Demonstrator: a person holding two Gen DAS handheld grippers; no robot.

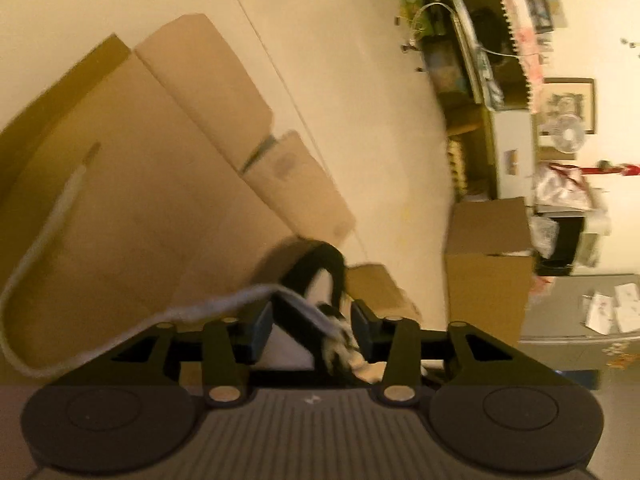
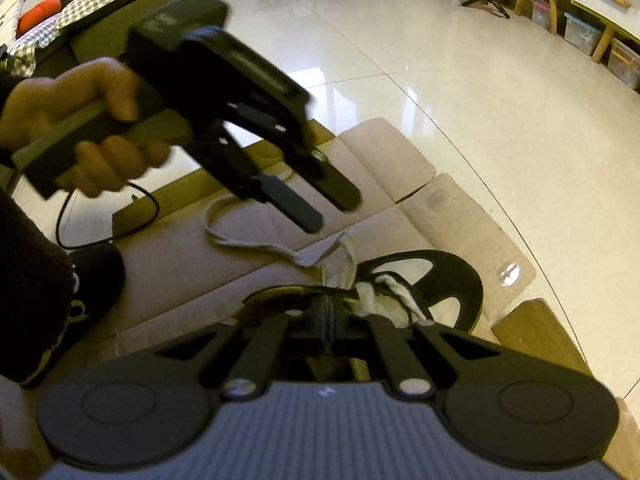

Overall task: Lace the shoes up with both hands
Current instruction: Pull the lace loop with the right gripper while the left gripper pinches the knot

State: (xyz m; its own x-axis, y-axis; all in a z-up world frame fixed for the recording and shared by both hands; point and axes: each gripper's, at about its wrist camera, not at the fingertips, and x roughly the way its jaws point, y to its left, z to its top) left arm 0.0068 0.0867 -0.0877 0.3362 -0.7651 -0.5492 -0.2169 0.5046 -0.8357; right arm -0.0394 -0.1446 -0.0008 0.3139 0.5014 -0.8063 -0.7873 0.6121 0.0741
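Right tongs [image 2: 329, 322]: jaws pressed together with no gap showing, pointing steeply down at the shoe [image 2: 424, 280]. The pads sit at the shoe's opening, against the dark edge there; whether they pinch lace or tongue cannot be told from this view.

Left tongs [image 1: 312, 326]: jaws narrow but apart. In the left wrist view the white lace [image 1: 224, 304] runs across the gap between the blue pads and down to the shoe's black-and-white upper [image 1: 320, 276]; the pads do not visibly press it. In the right wrist view the same tongs [image 2: 328, 210] hang above the cardboard, angled downward toward the shoe, fingertips clear of the lace below them.

Shoe: black rim, white lining, lying on flattened cardboard [image 2: 224, 256] on the tiled floor [image 2: 460, 80]. Lace leaves the eyelet area and loops away over the cardboard to the left — slack, not taut.

Left hand [image 2: 80, 120]: wrapped around the tongs' handle, fingers curled under it, a thin black cable [image 2: 100, 236] drooping from the handle's end. Dark sleeve at frame left.

Containers: a closed cardboard box [image 1: 488, 256] stands on the floor beyond the shoe — contents not visible. Clear plastic bins [image 2: 582, 34] sit under a cabinet at far right; contents too small to read.
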